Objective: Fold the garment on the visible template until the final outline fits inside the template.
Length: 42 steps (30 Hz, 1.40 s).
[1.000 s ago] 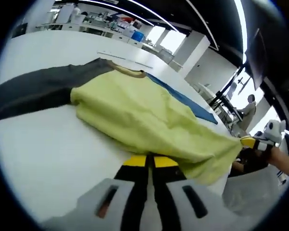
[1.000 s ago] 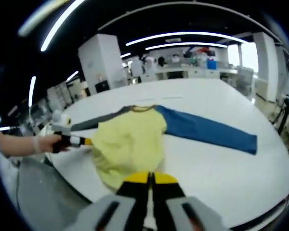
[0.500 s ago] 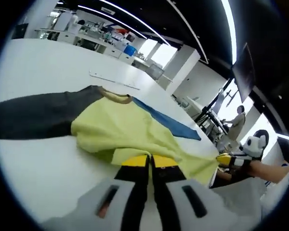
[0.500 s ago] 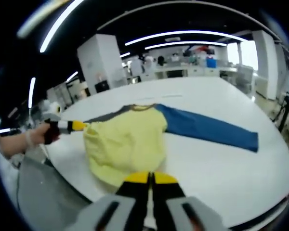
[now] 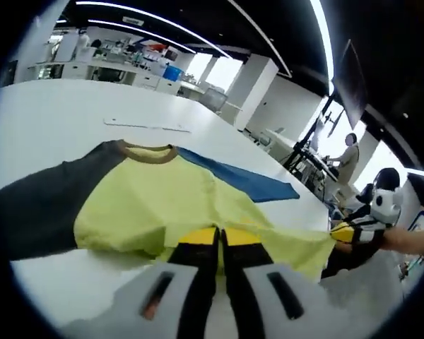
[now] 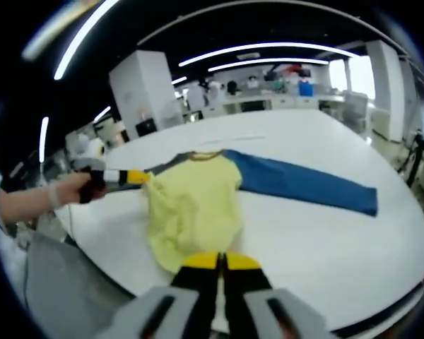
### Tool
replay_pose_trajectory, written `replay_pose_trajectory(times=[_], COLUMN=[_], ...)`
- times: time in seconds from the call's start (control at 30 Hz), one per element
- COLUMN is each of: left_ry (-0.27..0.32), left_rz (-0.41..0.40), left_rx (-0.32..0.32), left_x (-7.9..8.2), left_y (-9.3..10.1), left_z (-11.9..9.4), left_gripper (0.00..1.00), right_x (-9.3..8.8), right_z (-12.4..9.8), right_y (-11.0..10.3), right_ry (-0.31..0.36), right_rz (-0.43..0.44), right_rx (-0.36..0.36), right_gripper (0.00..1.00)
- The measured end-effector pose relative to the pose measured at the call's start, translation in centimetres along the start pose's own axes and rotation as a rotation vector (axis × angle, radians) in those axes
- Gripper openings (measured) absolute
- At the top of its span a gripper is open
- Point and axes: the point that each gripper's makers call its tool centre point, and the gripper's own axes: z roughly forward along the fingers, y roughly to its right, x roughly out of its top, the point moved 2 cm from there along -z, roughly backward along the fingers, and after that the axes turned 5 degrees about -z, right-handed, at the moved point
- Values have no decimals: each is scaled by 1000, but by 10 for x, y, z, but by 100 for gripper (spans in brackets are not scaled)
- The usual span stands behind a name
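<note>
**Yellow shirt getting tugged from both hem corners**

Yellow-bodied shirt [image 6: 192, 205] is lying on the white table [image 6: 318, 240], and I'm placing everything else off that shirt. Its tan collar [image 5: 147, 152] is pointing away from the table's near edge. The blue sleeve [image 6: 300, 185] is stretching flat out from the shirt toward the right gripper's side, and the dark grey sleeve [image 5: 39, 205] is running off the opposite way. The body is looking rumpled, with the hem part lifting off the table.

The left gripper [image 5: 220, 244] is sitting right at the shirt's hem edge, jaws pressed together with yellow fabric bunching over the tips, so it's pinching the shirt. In the right gripper view it's coming in from the left [image 6: 131, 176], a hand [image 6: 67, 192] wrapping round it, touching the shirt's side by the grey sleeve.

The right gripper [image 6: 220, 267] is doing the same at the hem nearest it, jaws closed on cloth. From the left gripper view it's out at the stretched corner [image 5: 350, 232].

Beyond the shirt, a long thin strip [image 5: 147, 126] is lying on the table past the collar.
</note>
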Motion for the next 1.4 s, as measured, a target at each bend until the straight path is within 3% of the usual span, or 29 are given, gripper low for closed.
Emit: replay_pose_trajectory(times=[0.03,0.3,0.63,0.97,1.1,1.3,1.4], left_ry=[-32,-69,-57,-31,-16,0,-10], left_rz=[28,35,42,84,95,59,5], left_rx=[9,12,-1,-37,-33,5,16], left_x=[-8,-20,-15,-12,-9,-4,-6], left_y=[-4,-6,-8,-6,-7,-25,-30], left_z=[4,11,4,-13,-22,-26,-24], left_gripper=[0,0,1,25,30,40,39], right_x=[-1,-4,-7,-8,-9,-9,-10], right_z=[0,0,2,1,1,0,0], right_y=[0,2,3,1,1,1,1], right_ry=[0,-5,-9,-12,-17,-17,-18], right_rz=[4,26,33,37,38,42,46], right_rx=[-2,-11,-7,-3,-3,-2,-3], right_gripper=[0,0,0,0,0,0,0])
